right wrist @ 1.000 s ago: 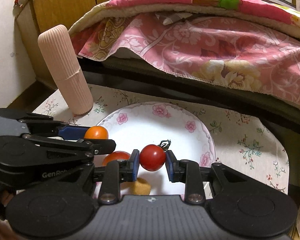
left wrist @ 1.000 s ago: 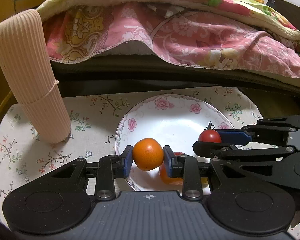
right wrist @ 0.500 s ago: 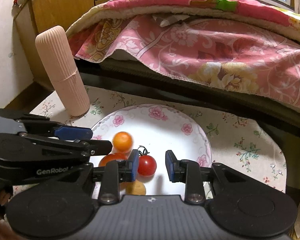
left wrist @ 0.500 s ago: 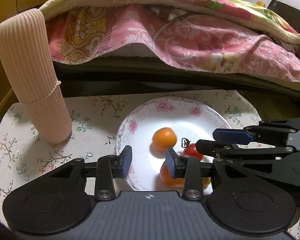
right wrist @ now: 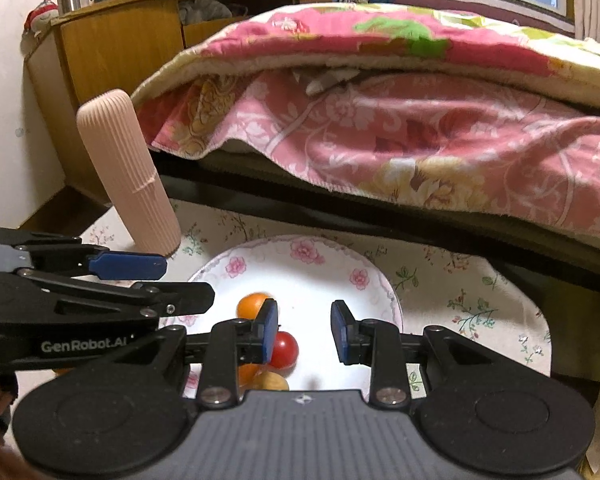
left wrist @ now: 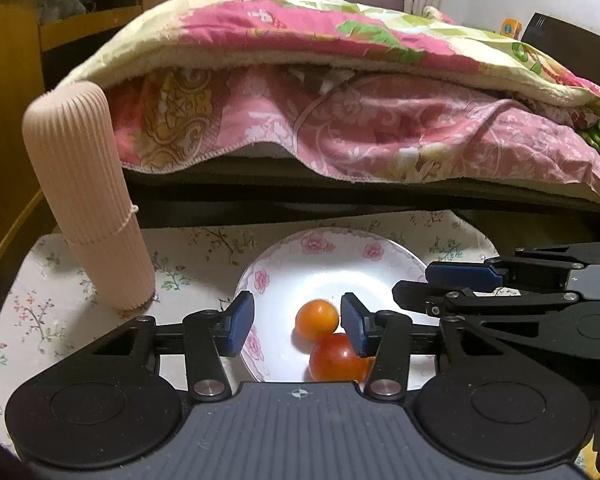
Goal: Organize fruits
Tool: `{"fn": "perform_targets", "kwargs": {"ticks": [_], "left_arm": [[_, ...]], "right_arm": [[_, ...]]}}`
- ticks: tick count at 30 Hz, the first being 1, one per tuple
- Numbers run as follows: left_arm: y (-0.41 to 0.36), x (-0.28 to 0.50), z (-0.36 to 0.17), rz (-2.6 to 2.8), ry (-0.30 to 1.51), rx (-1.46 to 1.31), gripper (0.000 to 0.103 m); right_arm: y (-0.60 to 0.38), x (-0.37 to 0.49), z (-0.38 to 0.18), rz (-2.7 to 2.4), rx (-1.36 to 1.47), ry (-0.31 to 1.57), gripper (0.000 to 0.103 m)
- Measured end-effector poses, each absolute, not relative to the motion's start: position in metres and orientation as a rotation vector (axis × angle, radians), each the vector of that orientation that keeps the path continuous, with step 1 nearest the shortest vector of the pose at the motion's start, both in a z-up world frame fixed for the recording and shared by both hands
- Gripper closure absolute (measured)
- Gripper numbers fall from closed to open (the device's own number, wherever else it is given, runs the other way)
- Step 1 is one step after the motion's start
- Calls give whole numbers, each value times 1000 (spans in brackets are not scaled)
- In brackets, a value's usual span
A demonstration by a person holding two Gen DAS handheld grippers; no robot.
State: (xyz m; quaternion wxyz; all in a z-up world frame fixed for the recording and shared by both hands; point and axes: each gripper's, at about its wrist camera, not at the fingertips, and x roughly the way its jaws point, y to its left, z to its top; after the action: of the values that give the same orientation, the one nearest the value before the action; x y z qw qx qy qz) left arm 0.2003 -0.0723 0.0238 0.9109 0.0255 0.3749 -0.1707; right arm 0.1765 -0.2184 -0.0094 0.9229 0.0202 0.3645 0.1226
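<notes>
A white plate with a pink flower rim sits on the floral cloth. On it lie a small orange fruit and a bigger red-orange tomato. My left gripper hovers above the plate's near rim, its jaws opening, with nothing pressed between the pads. In the right wrist view the plate also holds a red cherry tomato, the orange fruit and a yellowish fruit. My right gripper is open above them, its gap empty. Each gripper shows in the other's view: right gripper, left gripper.
A tall pink ribbed cylinder stands on the cloth left of the plate. Behind the table runs a bed's dark edge under a pink floral quilt. A wooden cabinet stands at the back left.
Both grippers let go: the orange fruit left the left jaws and the cherry tomato left the right jaws, and both now lie on the plate. The left jaws widened and lifted.
</notes>
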Motion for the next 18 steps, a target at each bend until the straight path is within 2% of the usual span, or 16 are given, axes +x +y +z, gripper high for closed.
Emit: {"fn": "perform_targets", "kwargs": {"ticks": [18], "left_arm": [[-69, 157, 49, -363, 751, 69, 44]], "right_arm": [[-217, 135, 16, 255, 73, 723, 73]]}}
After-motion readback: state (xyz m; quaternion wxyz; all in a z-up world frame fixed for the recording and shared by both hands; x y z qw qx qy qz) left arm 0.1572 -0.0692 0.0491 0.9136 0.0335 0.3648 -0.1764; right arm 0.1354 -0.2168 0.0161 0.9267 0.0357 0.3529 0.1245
